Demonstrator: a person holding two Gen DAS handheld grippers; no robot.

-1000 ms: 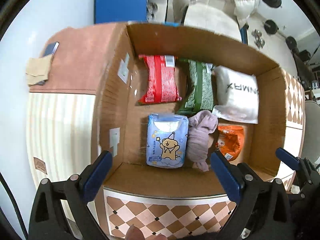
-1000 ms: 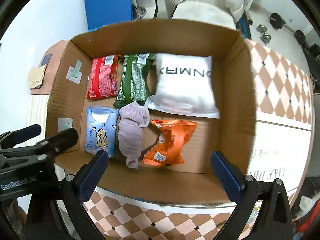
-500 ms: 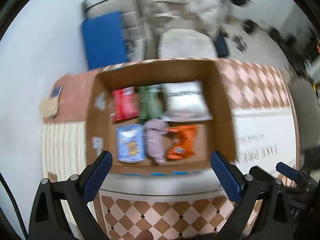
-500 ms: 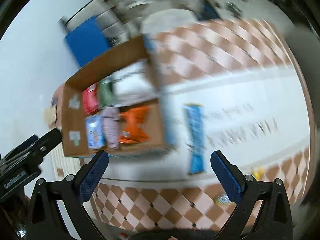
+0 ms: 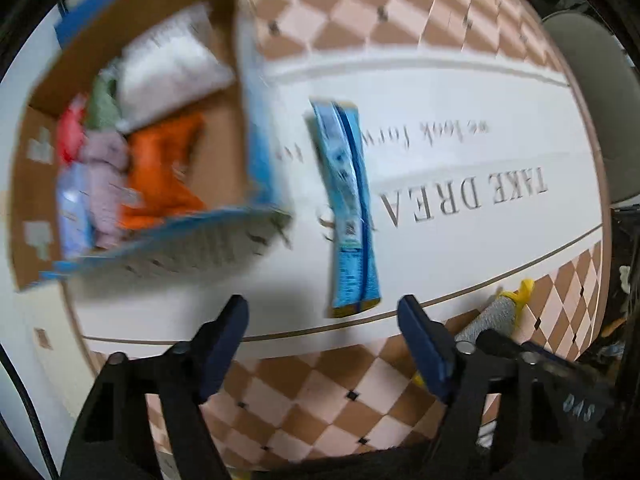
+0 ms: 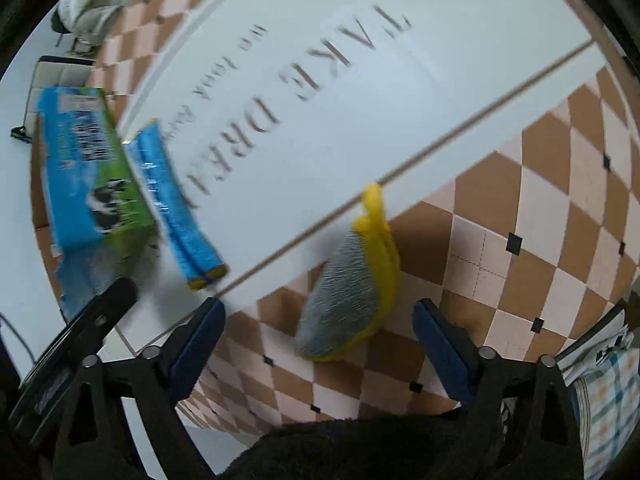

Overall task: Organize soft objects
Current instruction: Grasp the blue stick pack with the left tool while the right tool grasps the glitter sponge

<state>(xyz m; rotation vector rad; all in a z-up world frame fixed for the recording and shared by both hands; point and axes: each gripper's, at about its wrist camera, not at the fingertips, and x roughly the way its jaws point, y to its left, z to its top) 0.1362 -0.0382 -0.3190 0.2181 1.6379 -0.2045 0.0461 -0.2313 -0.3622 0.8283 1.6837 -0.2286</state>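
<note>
Lying between the box (image 5: 240, 80) and scrubber (image 6: 344, 304), a blue packet (image 5: 348, 208); each gripper gapes, empty.

Both wrist views look down from above. The left faces the long blue packet (image 5: 349, 208) and open cardboard box (image 5: 236, 80); the right faces the grey-and-yellow scrubbing pad (image 6: 348, 296) from nearer. Both show packet (image 6: 176, 204) and pad (image 5: 496, 314).
</note>
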